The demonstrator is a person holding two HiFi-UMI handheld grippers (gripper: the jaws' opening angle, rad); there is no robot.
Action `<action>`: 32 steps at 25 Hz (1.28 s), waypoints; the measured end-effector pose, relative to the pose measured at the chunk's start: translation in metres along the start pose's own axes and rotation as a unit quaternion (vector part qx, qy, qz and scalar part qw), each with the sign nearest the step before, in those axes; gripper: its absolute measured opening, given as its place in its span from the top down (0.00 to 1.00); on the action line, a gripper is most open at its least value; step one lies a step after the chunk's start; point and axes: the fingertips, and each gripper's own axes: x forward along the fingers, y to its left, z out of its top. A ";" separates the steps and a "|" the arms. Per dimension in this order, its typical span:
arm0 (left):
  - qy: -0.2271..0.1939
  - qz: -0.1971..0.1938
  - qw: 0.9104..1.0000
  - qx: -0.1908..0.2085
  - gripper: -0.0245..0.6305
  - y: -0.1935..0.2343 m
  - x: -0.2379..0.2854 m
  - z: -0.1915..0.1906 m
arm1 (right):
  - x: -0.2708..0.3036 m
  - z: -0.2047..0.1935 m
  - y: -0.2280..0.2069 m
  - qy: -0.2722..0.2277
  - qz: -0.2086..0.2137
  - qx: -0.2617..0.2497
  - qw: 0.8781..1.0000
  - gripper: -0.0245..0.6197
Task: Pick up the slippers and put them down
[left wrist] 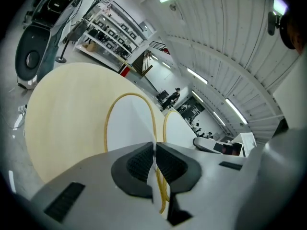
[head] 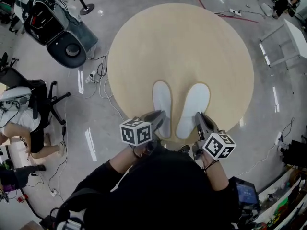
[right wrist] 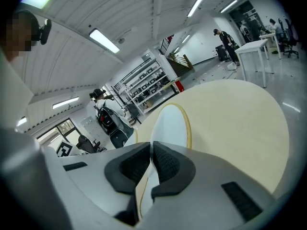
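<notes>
Left gripper [head: 160, 117] and right gripper [head: 198, 120] each pinch the heel edge of a white slipper, the left slipper [head: 162, 101] and right slipper [head: 194, 104] stretching away from the jaws, side by side over the near part of the round table [head: 192, 42].

The two flat white slippers [head: 162, 104] are edged in yellow, and the round wooden table [head: 182, 42] is coloured pale beige. The grey left gripper [left wrist: 154, 150] and right gripper [right wrist: 150, 148] are lined with black ribbed pads [left wrist: 138, 164], and their cubes [head: 135, 132] are patterned with black-and-white squares.
</notes>
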 end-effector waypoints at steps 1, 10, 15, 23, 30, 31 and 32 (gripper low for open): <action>-0.007 0.002 1.000 0.002 0.91 -0.010 0.002 0.000 | -0.009 0.005 -0.001 -0.008 0.006 -0.002 1.000 0.91; -0.079 -0.032 0.996 0.024 0.91 -0.133 0.013 -0.016 | -0.111 0.051 -0.021 -0.083 0.043 -0.014 0.996 0.91; -0.086 -0.038 0.995 0.039 0.91 -0.182 0.021 -0.043 | -0.165 0.060 -0.038 -0.107 0.053 -0.021 0.993 0.91; -0.074 -0.068 0.994 0.038 0.91 -0.262 0.057 -0.101 | -0.254 0.067 -0.085 -0.126 0.042 -0.023 0.991 0.91; -0.034 -0.076 0.995 0.062 0.91 -0.298 0.081 -0.120 | -0.296 0.076 -0.113 -0.162 0.018 0.002 0.987 0.91; -0.026 -0.078 0.994 0.066 0.91 -0.304 0.086 -0.124 | -0.301 0.075 -0.119 -0.164 0.013 0.006 0.986 0.91; -0.019 -0.082 0.994 0.069 0.91 -0.310 0.093 -0.127 | -0.306 0.074 -0.126 -0.166 0.008 0.009 0.986 0.91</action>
